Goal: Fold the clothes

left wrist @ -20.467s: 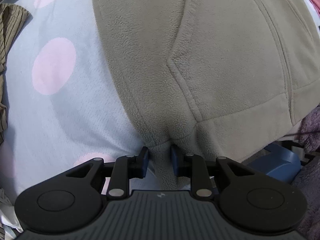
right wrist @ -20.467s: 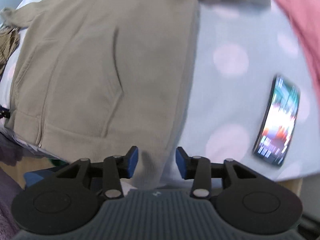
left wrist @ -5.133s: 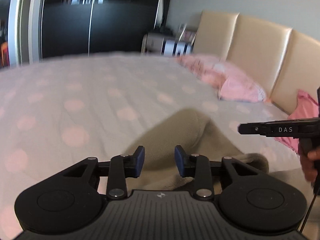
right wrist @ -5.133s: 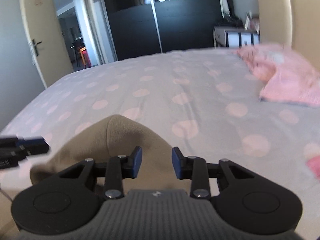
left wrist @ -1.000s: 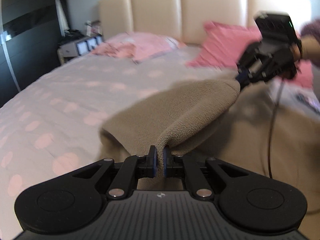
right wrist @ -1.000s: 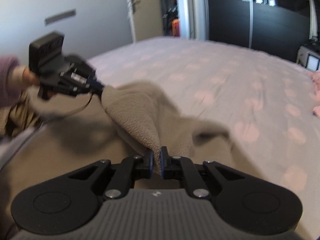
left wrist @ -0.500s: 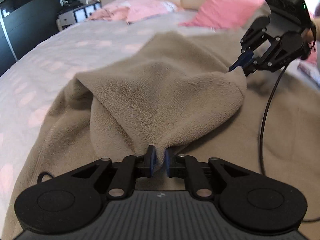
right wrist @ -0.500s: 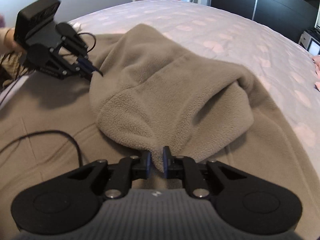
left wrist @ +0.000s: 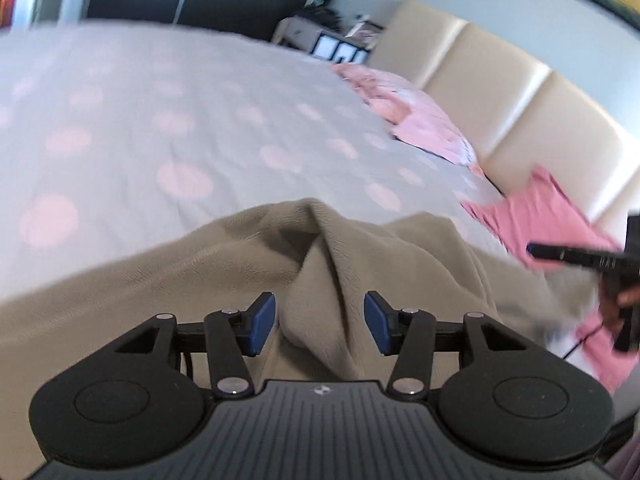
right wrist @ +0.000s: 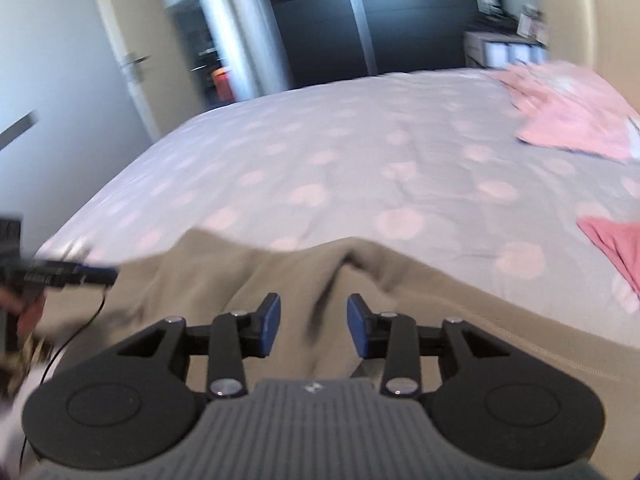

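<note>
in the left wrist view, the left gripper (left wrist: 320, 324) was seen about half open, its jaws having just been opening; a ridge of the beige fleece garment (left wrist: 320, 272) stood between the blue pads (left wrist: 262, 322), but the pads were not pressed on it, so nothing was held. the garment was spread on the spotted bedcover (left wrist: 160, 140) in the near part of the frame, with pink clothes (left wrist: 540, 216) well beyond it toward the headboard (left wrist: 500, 92). the right gripper (left wrist: 576, 258) was visible at the right edge, blurred, with a hand (left wrist: 624, 304) behind it. the step in hand was judged to be the release of a completed fold. it was judged best that the gripper be drawn clear with its jaws apart, so that the released ridge was not snagged and dragged out of line. in the right wrist view, the right gripper (right wrist: 314, 326) was likewise seen partly open, its jaws having just been opening; fleece (right wrist: 312, 280) lay under and between the pads without being clamped. the left gripper (right wrist: 72, 274) was seen at the left edge, blurred, above the garment's far side, its trailing cable (right wrist: 80, 328) lying close to the cloth. it was judged that the cable should be kept off the fabric, and that the raised creases in the middle should be flattened before any further fold was attempted. how many folds remained could not be told from these views.
</note>
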